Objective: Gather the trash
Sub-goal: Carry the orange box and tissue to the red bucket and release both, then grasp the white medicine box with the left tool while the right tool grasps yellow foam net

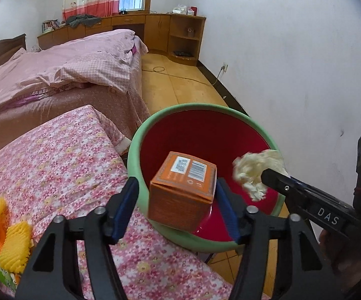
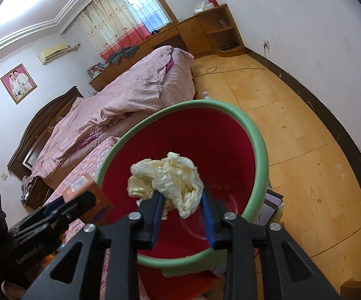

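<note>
Left gripper [image 1: 178, 205]: nearest to us, over the near rim of the bin; we see its jaws wide, wider than the box between them.
Box [image 1: 184, 187]: orange carton, barcode face up, tilted; its right side lies against the right blue pad [image 1: 226, 212], while a clear gap shows to the left pad, so we read it as not clamped.
Right gripper [image 2: 180, 207]: we see its jaws partly apart over the bin's red inside, with the tissue between the tips.
Tissue [image 2: 166, 180]: crumpled, cream-white wad above the bin's opening; whether the pads press it we cannot tell.
Bin [image 1: 135, 145]: green rim, red inside, standing just beside our floral cloth [image 1: 60, 165]; both box and tissue are over its mouth.
Other view: in the right camera we see the left gripper [image 2: 55, 215] at lower left with the box [image 2: 90, 190] at the bin's rim.
Yellow foam net [image 1: 13, 245]: on the cloth at far left, well apart from the bin.
</note>
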Demonstrator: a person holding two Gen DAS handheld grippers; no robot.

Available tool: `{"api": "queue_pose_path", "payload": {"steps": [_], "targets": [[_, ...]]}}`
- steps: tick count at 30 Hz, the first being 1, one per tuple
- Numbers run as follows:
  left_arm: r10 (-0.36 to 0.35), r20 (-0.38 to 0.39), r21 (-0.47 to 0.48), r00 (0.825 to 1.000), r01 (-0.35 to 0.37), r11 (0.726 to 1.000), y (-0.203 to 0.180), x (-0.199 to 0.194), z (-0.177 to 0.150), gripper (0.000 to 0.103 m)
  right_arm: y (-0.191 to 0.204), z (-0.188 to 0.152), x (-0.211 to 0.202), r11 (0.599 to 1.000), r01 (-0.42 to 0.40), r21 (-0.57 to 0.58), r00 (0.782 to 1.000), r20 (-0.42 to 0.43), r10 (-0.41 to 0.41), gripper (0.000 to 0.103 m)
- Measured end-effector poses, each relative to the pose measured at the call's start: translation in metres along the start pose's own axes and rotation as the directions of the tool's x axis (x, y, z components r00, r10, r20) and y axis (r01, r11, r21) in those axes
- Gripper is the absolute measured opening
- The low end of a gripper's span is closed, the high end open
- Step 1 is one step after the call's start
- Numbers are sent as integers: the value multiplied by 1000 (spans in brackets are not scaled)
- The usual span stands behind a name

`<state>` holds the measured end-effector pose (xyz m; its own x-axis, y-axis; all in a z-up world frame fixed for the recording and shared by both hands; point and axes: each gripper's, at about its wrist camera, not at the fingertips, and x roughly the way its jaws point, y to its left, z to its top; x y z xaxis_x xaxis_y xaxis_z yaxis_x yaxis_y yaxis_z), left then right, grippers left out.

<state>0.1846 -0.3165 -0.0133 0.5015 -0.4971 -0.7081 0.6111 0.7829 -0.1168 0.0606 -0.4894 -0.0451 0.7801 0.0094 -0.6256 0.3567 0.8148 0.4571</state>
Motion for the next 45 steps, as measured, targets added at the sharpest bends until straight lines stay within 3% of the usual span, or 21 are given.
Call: {"api": "queue_pose_path", "payload": {"steps": [1,3,15,28,37,45], "targets": [[-2,1,0,1000,2,1000,0,1,1,64,0,1,1,1000,-3,3,1000,0,3,46],[-1,2,-5,1000,1,1000,1,2,1,65,-2,2,2,1000,-15,14,1000,3,15,49],[2,38,-71,999,0,997,16,-18,3,68,4,2,-9,999,-25,22,1000,16,25,50],[113,72,-188,991,-97,977,56,-83,-22,68,37,-9,-33,997,-68,-25,997,17,69,52],[223,63,-277,973,-198,940,99,-127,-53,68,80,-28,-34,991,-111,-80,993,-42,108,53],[307,31,-377,951,-274,885,147,-152,-84,68,114,-51,-22,980,-147,-135,985,-110,132,53]]}}
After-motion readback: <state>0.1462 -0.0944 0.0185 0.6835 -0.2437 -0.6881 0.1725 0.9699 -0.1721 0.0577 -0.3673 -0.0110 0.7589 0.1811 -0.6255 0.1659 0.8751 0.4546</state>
